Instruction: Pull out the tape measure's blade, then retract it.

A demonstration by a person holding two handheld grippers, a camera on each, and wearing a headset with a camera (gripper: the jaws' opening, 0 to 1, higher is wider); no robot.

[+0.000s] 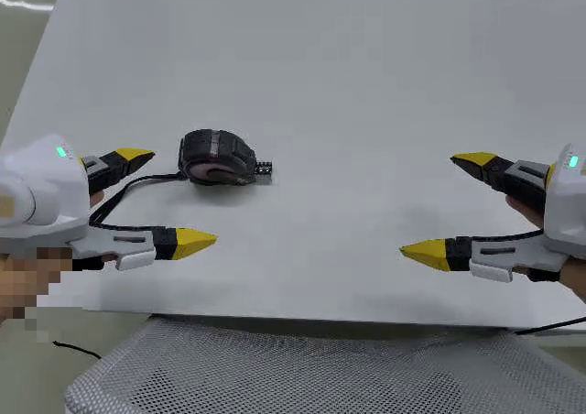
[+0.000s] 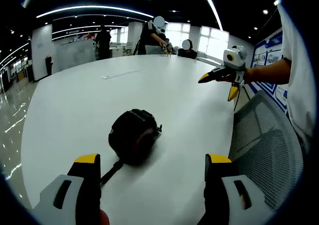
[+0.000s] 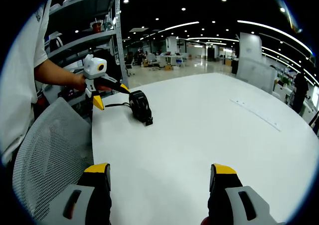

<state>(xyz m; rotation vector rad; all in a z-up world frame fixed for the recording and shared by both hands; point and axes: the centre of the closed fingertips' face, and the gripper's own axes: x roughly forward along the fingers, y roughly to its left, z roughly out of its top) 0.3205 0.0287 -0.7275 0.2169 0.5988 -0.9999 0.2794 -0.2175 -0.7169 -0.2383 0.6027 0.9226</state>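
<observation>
1. Over the person's shoulder, in the head view, the white table [image 1: 366, 84] runs wide and bare to its far side. Its near edge sits just above a grey mesh chair back [image 1: 320, 368]. The tape measure [image 1: 217, 157], black and round, lies left of centre. A black cord [image 1: 128, 187] trails from it toward the left gripper [image 1: 183, 197]. That gripper's jaws are spread wide and grip nothing; the farther yellow tip is just beside the case and the nearer tip is well clear of it. The right gripper [image 1: 428, 204] hangs well apart on the right over bare tabletop, its jaws likewise spread with nothing between them.

2. Along the left gripper view, the tape measure lies just ahead, between the lines of the two parted jaws and touching neither. The cord runs back toward the left-hand jaw. Open tabletop lies all round it, and the table's edge and the chair mesh are at the right. Across near that edge a hand holds the right gripper, its yellow tips apart.

3. Along the right gripper view, the two jaws rise wide apart over bare table. The tape measure sits far ahead to the left, near the table's edge, with the left gripper's tips parted just beside it. To the right the tabletop is broad, with a thin pale strip [image 3: 254, 113] lying on it.
</observation>
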